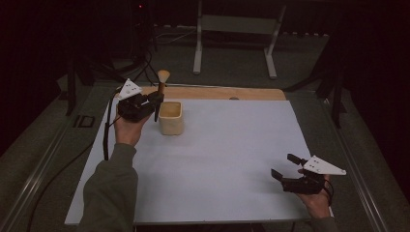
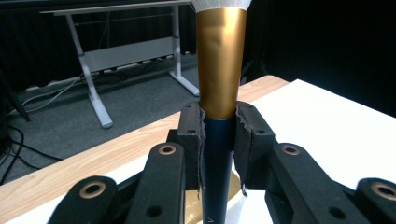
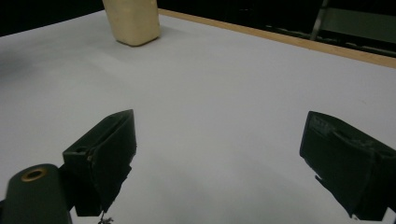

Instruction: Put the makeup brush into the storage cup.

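A makeup brush (image 1: 161,89) with a dark handle, gold ferrule and pale bristles stands upright in my left gripper (image 1: 155,100), whose pads are shut on the handle just left of a cream-coloured cup (image 1: 171,117). Seen from the left gripper view, the black pads (image 2: 192,140) clamp the dark handle right below the gold ferrule of the brush (image 2: 221,65). My right gripper (image 1: 285,166) hovers low over the white mat at the front right, jaws wide open with nothing between them; the right gripper (image 3: 219,158) faces the cup (image 3: 132,19) far off.
A white mat (image 1: 222,154) covers most of a wooden table (image 1: 227,93). A white metal stand (image 1: 237,29) is on the floor behind the table. Cables (image 1: 140,63) lie on the floor at the back left.
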{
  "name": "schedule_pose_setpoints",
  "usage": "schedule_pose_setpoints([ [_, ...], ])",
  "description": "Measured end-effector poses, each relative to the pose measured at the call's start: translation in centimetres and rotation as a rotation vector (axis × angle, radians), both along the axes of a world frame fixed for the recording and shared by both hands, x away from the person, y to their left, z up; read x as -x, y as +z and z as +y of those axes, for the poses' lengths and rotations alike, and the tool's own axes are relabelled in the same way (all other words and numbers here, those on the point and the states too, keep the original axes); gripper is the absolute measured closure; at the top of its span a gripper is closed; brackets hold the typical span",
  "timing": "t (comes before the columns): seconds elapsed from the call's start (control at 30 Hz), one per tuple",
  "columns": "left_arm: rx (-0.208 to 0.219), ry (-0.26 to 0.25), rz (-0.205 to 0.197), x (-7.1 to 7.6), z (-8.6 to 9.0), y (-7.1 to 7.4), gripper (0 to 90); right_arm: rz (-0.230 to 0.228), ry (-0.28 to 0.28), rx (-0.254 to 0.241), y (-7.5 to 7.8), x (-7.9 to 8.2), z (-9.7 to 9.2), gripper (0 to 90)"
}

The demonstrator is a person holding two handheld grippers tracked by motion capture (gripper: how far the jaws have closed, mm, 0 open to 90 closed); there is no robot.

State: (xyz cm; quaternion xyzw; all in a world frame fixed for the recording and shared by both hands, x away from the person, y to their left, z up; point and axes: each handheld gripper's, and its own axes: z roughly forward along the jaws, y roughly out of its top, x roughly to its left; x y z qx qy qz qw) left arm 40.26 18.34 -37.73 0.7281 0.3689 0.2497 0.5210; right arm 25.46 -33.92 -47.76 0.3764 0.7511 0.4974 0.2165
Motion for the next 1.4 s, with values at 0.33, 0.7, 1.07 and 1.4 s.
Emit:
schedule_pose_setpoints([
  [0.33,0.008,0.009,-0.003,-0.4,-0.1,0.0,74.7,-0.002,0.000,-0.002,0.0,0.0,0.0,10.7],
  [0.7,0.016,0.018,-0.003,-0.9,-0.1,0.2,74.7,-0.001,0.000,-0.003,0.0,0.0,0.0,10.7],
  [1.07,0.030,0.026,-0.001,-1.6,-0.5,0.3,74.7,-0.001,-0.001,-0.005,0.0,0.0,-0.1,10.7],
  [1.4,0.029,0.042,-0.005,-2.1,-0.7,0.5,74.7,-0.001,-0.001,-0.005,0.0,0.0,-0.1,10.7],
])
